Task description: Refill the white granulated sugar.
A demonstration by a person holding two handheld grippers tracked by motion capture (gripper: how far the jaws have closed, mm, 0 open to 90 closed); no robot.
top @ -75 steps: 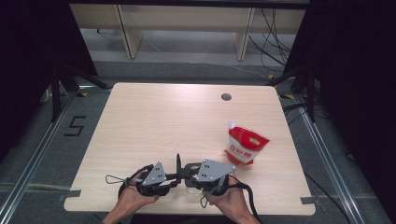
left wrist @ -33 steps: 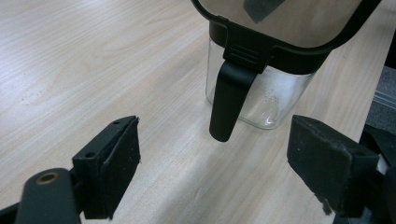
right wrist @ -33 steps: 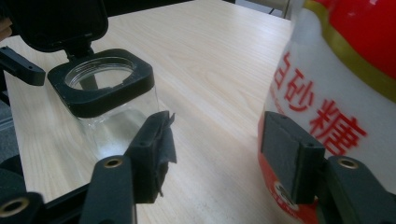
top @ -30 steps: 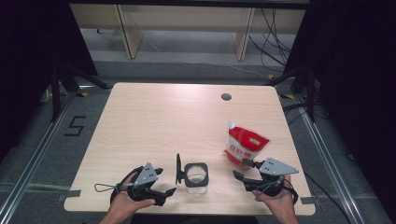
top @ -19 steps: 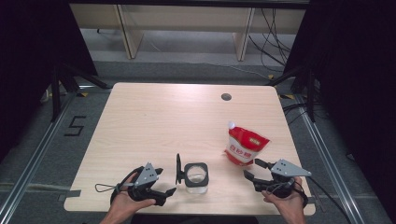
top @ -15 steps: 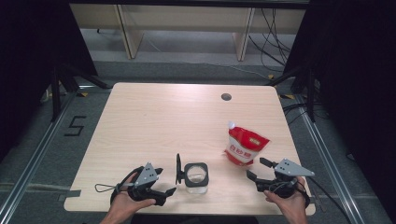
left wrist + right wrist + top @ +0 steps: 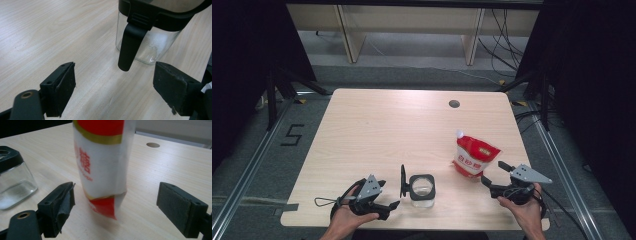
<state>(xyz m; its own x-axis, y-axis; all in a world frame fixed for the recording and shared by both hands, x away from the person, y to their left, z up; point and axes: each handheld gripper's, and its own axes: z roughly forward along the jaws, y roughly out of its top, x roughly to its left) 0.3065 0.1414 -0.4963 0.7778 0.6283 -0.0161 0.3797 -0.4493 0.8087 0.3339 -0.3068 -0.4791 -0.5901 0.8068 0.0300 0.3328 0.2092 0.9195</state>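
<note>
Pale wooden table (image 7: 377, 130), rounded at the corners, with 1 small dark hole (image 7: 454, 104) near the far edge. Standing upright toward the table's near right: red-and-white pouch (image 7: 474, 159), white cap on top, red characters and a gold band on the front in the right gripper view (image 7: 102, 157). Left of the pouch and well apart from it: square glass jar (image 7: 422, 190) with black rim, lid hinged open and standing upright on the jar's left side; a thin layer of white grains at the bottom in the left gripper view (image 7: 150, 47), black latch hanging down the front wall. Just right of the pouch, near the table's front edge: right gripper (image 7: 494, 176), held in 1 hand, pointed at the pouch, jaws just opened to full width, pouch base ahead of the 2 pads without contact, nothing gripped (image 7: 115, 212). Left of the jar, also by the front edge: left gripper (image 7: 387, 197), held in the other hand, jaws spread wide and empty (image 7: 113, 92), aimed at the jar's latch, short of touching it.
</note>
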